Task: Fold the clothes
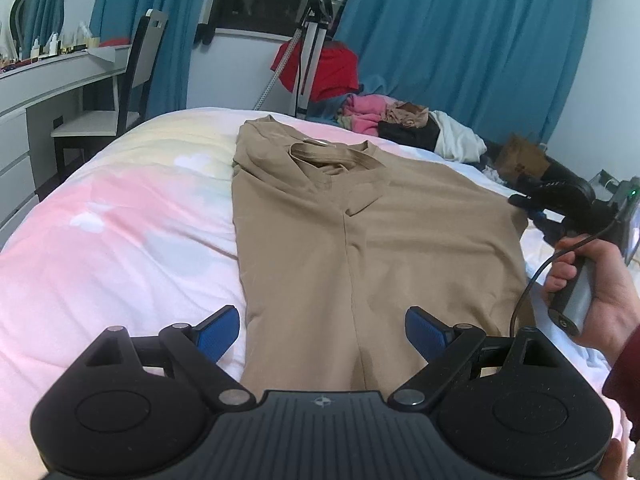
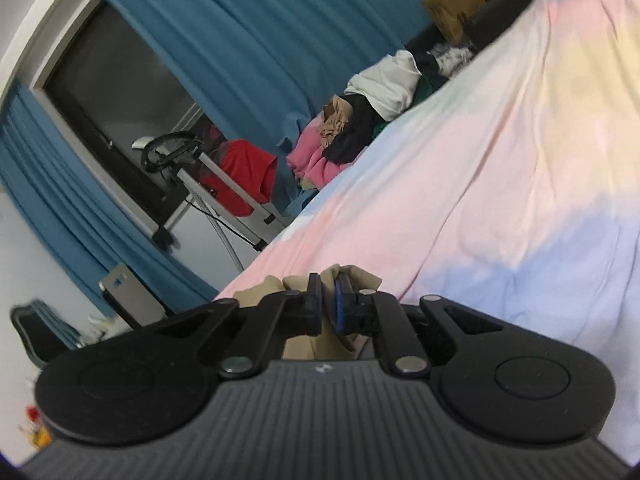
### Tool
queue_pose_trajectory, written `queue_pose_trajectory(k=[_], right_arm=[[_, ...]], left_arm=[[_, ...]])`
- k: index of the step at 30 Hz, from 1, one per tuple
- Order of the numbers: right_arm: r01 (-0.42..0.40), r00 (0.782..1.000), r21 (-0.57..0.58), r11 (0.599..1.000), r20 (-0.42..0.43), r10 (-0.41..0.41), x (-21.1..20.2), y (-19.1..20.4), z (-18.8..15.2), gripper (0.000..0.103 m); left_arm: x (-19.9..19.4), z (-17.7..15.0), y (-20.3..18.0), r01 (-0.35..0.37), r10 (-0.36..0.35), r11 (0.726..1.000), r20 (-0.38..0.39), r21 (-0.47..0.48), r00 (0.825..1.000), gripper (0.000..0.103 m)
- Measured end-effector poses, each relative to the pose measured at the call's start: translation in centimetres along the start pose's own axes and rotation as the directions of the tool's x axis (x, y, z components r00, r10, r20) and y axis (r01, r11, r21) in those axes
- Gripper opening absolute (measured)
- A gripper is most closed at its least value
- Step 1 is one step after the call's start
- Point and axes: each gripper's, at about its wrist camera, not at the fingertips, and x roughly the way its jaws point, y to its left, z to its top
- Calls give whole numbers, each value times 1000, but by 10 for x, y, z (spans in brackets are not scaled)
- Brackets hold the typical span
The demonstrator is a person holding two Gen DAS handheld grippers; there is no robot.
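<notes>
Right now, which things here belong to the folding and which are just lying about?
Part of the job:
- tan shirt, spread on the bed
- right hand-held gripper, shut on the shirt's edge
- left hand-held gripper, open above the hem

Just lying about:
- heap of clothes
- red garment on a stand
- chair
- blue curtains

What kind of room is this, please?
Most likely a home bedroom: a tan shirt lies on a bed with pastel bedding, a pile of clothes waits behind it, and a dressing table stands by blue curtains.
</notes>
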Motion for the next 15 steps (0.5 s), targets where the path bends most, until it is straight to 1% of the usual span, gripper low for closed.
queue_pose_trajectory(k=[1,3,5,6,8,10,12,14,15], right_arm=[[-26,1000,-6,1000,-16,26,-1,1,-1,11],[-102,991,-8,995,-92,101,2,6,-4,11],[-157,975,-89,984,-172,140,3,22,-14,11],[-178,967,-152,972,-209,145,3,32,-21,11],[-217,948,-253,943,-283,143,7,49,-42,11],[-232,933,-319,919,-340,117,14,62,-62,11],[-229,920,-353,907,-384,83,23,68,-79,12],[-227,907,-349,909,-415,67,30,68,-83,14],[-226,901,-344,911,-429,61,33,67,-84,18]], left_arm=[[0,0,0,-3,3,1000,-1,4,1000,91],[0,-1,-1,-8,8,1000,-4,7,1000,91],[-1,-1,-1,-9,9,1000,-2,5,1000,91],[-2,0,0,-9,9,1000,0,4,1000,91],[-3,0,2,-11,11,1000,5,1,1000,91],[-3,0,4,-17,17,1000,5,-4,1000,91],[-2,1,7,-22,22,1000,0,-16,1000,91],[-2,1,10,-25,25,999,-5,-29,1000,91],[-2,1,11,-24,24,999,-6,-33,1000,91]])
